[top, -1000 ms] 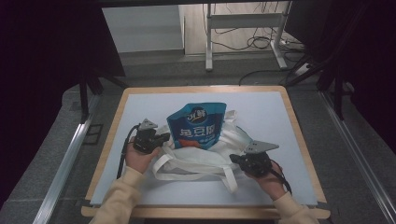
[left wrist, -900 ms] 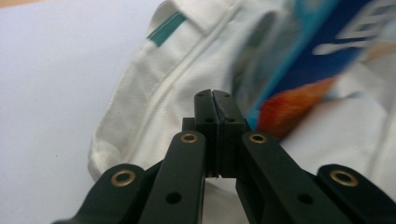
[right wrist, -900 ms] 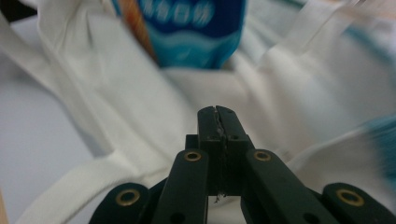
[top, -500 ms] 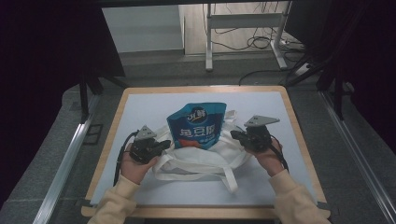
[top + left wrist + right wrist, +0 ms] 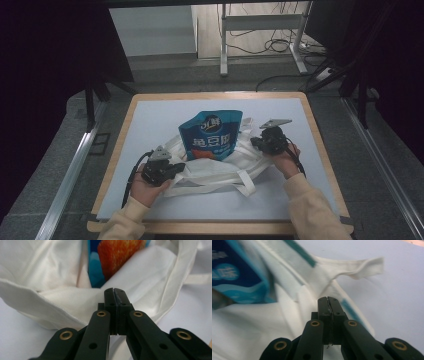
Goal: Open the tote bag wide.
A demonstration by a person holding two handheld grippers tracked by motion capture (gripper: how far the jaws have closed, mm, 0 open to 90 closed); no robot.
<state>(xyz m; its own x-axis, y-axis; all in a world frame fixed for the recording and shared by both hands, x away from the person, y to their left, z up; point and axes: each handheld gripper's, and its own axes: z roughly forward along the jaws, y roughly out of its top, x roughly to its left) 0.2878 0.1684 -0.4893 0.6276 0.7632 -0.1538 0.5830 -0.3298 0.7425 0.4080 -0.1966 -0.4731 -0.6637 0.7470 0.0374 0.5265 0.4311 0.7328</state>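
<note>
A white cloth tote bag (image 5: 215,170) lies in the middle of the pale blue tabletop (image 5: 150,115). A blue snack pouch (image 5: 212,135) with an orange patch stands in its mouth, the upper part sticking out. My left gripper (image 5: 180,169) is at the bag's near-left rim, jaws shut, with cloth folds running into the tips. In the left gripper view the shut gripper (image 5: 115,291) presses into the bag (image 5: 50,265) below the pouch (image 5: 117,255). My right gripper (image 5: 254,142) is shut at the bag's right rim. In the right gripper view the gripper (image 5: 328,300) pinches white cloth (image 5: 249,335) beside the pouch (image 5: 234,277).
The bag's handle straps (image 5: 247,185) trail toward the near edge, and another strap loop (image 5: 362,266) lies on the board. A wooden rim (image 5: 322,145) borders the table. Beyond it are a metal stand (image 5: 260,22) and floor cables (image 5: 250,47).
My left gripper has drawn back toward the near edge. My right gripper has moved away from the person, up along the bag's right side. The bag's mouth is stretched wider around the pouch.
</note>
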